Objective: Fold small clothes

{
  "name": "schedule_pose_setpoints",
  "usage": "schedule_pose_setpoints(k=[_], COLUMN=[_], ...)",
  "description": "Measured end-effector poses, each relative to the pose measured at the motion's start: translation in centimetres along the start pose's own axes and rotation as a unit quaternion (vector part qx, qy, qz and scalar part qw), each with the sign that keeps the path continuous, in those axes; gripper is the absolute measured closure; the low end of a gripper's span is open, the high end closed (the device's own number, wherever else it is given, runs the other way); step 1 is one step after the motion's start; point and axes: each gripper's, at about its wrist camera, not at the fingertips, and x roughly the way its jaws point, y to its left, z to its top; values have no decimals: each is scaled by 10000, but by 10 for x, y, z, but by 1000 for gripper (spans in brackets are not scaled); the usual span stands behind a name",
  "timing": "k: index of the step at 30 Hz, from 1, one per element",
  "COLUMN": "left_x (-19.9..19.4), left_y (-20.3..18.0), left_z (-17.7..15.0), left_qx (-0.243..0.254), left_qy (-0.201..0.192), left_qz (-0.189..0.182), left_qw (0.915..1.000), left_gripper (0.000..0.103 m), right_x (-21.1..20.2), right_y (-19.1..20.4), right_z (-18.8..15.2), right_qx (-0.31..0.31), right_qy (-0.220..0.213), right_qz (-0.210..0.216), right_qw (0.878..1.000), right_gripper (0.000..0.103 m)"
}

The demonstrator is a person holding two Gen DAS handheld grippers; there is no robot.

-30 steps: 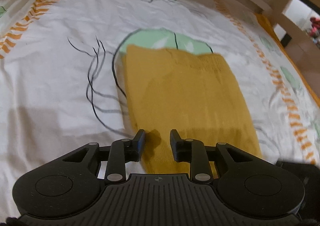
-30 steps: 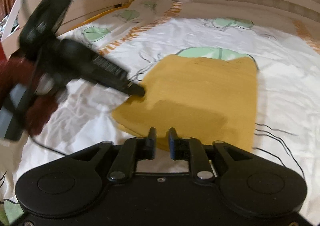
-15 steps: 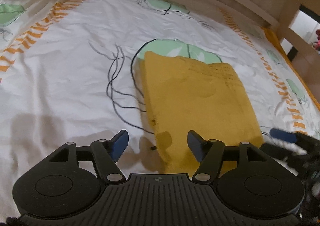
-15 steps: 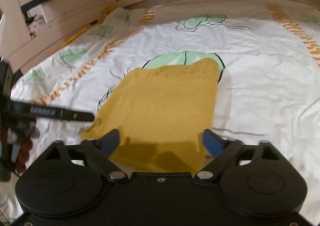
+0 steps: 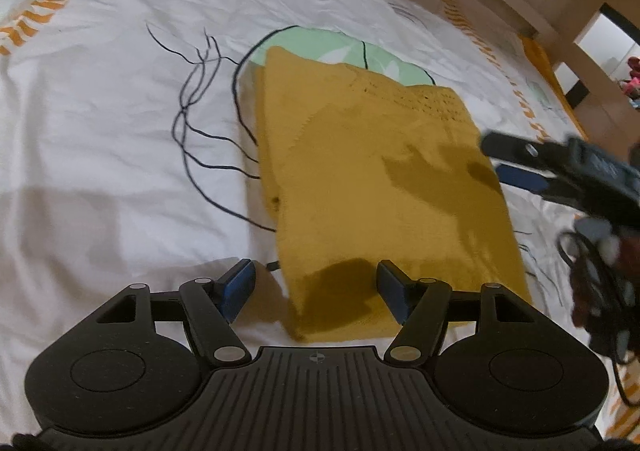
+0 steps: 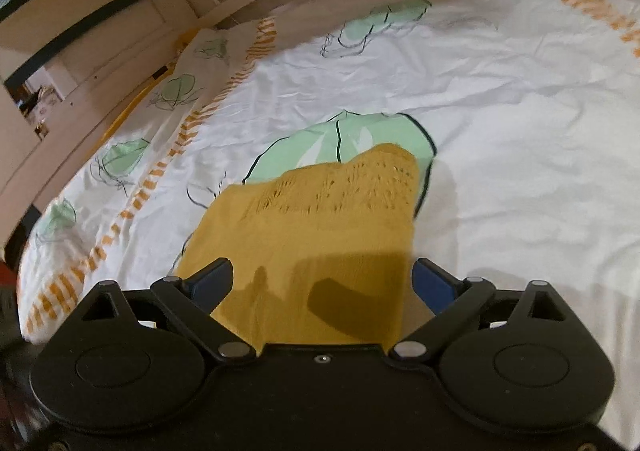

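You are releasing the folded mustard garment [image 5: 384,187] with left gripper [image 5: 316,283] and right gripper [image 6: 322,283] both spread, jaws just opening, pinching nothing; next fold calls for re-gripping an edge.

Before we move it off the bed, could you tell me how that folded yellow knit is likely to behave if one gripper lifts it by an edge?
The yellow knit would probably droop and unfold: it lies in loose soft layers. Its open lacy band suggests it is light and could snag.
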Motion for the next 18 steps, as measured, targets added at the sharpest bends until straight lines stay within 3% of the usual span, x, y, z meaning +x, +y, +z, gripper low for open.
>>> schedule_pose_setpoints(k=[5,7,11,15,18], left_x=[10,15,25,33,38], left_y=[-5,-7,-8,-10,-12], left_z=[3,4,8,12,16], left_qx=[-10,-20,-172,-440,-454], left_qy=[101,136,130,80,91], left_qz=[-202,-294,-568,-810,-889], left_qw=[9997,9995,9982,9957,9950], left_gripper=[32,24,21,8,7], right_x=[26,32,34,38,44], right_y=[-20,-29,-45,-58,-60], right_z=[8,8,8,9,11], right_qx=[401,532,856,1198,1266], right_qy=[335,438,376,289,293], right_qz=[275,428,871,1272,1440], right_qw=[9983,9967,9918,9842,9810], right_gripper=[5,5,4,4,3])
